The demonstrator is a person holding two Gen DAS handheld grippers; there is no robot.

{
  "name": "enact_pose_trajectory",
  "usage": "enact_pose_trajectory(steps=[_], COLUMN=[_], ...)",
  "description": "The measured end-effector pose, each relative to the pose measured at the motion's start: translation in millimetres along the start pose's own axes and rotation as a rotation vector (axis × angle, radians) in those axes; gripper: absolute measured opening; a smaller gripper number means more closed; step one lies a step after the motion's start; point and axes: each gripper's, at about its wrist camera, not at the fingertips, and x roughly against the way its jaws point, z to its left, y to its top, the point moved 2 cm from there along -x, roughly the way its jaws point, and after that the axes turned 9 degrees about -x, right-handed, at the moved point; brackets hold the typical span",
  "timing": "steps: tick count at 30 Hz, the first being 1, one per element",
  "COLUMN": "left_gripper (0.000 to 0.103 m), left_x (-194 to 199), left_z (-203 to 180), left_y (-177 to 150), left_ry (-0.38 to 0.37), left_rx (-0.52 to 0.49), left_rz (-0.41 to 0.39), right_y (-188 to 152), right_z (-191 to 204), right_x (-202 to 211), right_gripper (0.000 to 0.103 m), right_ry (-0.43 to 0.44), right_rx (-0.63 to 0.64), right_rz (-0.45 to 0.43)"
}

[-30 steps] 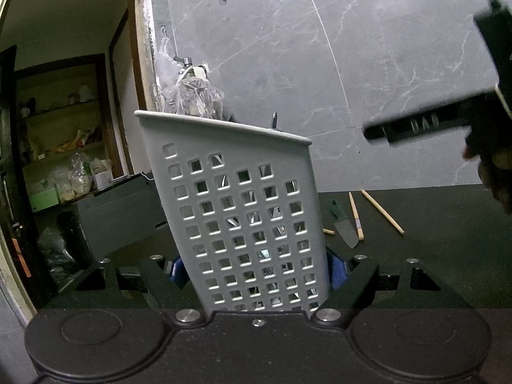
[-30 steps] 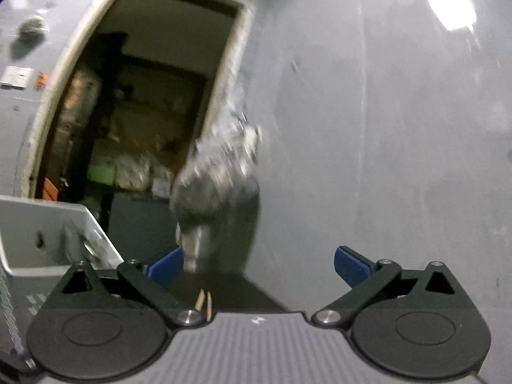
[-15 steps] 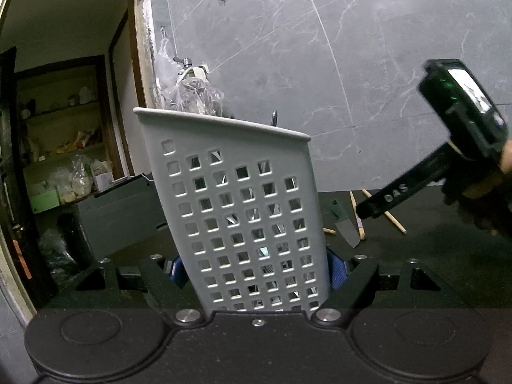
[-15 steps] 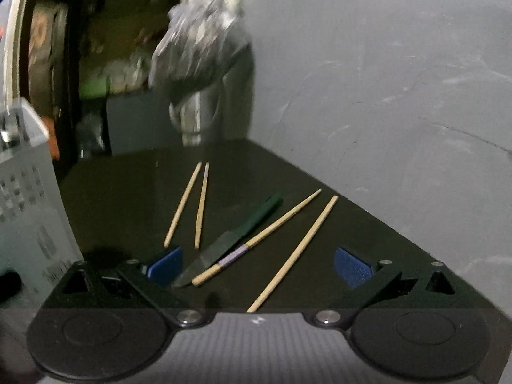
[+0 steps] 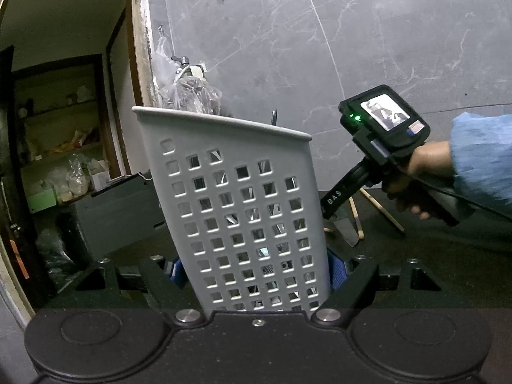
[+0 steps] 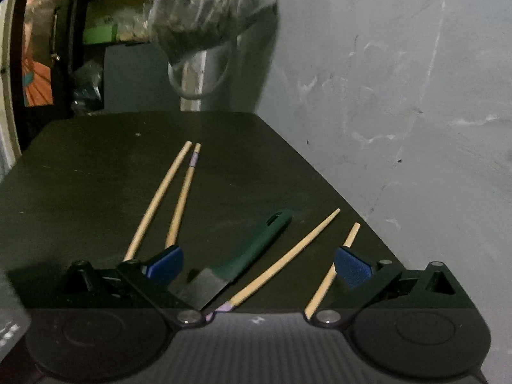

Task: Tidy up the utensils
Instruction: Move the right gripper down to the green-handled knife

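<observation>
Two grippers are mine. My left gripper (image 5: 254, 267) is pinching a grey perforated utensil basket (image 5: 236, 211), a blue pad pressed on either side of its lower walls; the basket stands upright on the black table (image 5: 441, 256), and a thin dark metal tip pokes above its far rim. Through the square holes I catch glints of metal, too small to name.

My right gripper (image 6: 257, 264) hangs over the loose utensils with its jaws spread wide and nothing between the pads. Just under it lies a knife (image 6: 236, 262) with a green handle, blade nearest me. Beside the knife, to the right, are two wooden chopsticks (image 6: 284, 259), one passing beneath my right pad. To the left lies another pair of chopsticks (image 6: 160, 198), angled together at their far tips.

From the left wrist view, my right hand (image 5: 416, 179) and blue sleeve (image 5: 483, 156) show, holding that gripper tilted down, right of the basket.

Farther back, a crumpled plastic bag (image 6: 208, 12) hangs by the grey marble wall (image 5: 352, 48), next to a dark doorway with cluttered shelves.
</observation>
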Motion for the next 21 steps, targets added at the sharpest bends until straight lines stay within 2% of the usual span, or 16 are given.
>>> enact_pose_trajectory(steps=[2, 8, 18, 19, 21], left_gripper=[0.081, 0.081, 0.081, 0.081, 0.081], left_x=[-0.5, -0.8, -0.8, -0.7, -1.0], left_z=[0.6, 1.6, 1.7, 1.4, 1.1], left_y=[-0.1, -0.9, -1.0, -1.2, -1.4], left_ry=[-0.002, -0.004, -0.001, 0.0, 0.001], left_rx=[0.001, 0.005, 0.002, 0.001, 0.0], left_rz=[0.0, 0.0, 0.001, 0.001, 0.001], right_y=[2.7, 8.1, 14.7, 15.2, 17.0], right_z=[-1.6, -9.8, -20.4, -21.9, -24.3], right_x=[-10.3, -22.8, -34.3, -34.6, -37.2], right_gripper=[0.103, 0.103, 0.102, 0.101, 0.091], right_ry=[-0.012, 0.04, 0.234, 0.253, 0.266], right_rx=[-0.018, -0.075, -0.211, -0.226, -0.241], right_rz=[0.007, -0.002, 0.027, 0.022, 0.024])
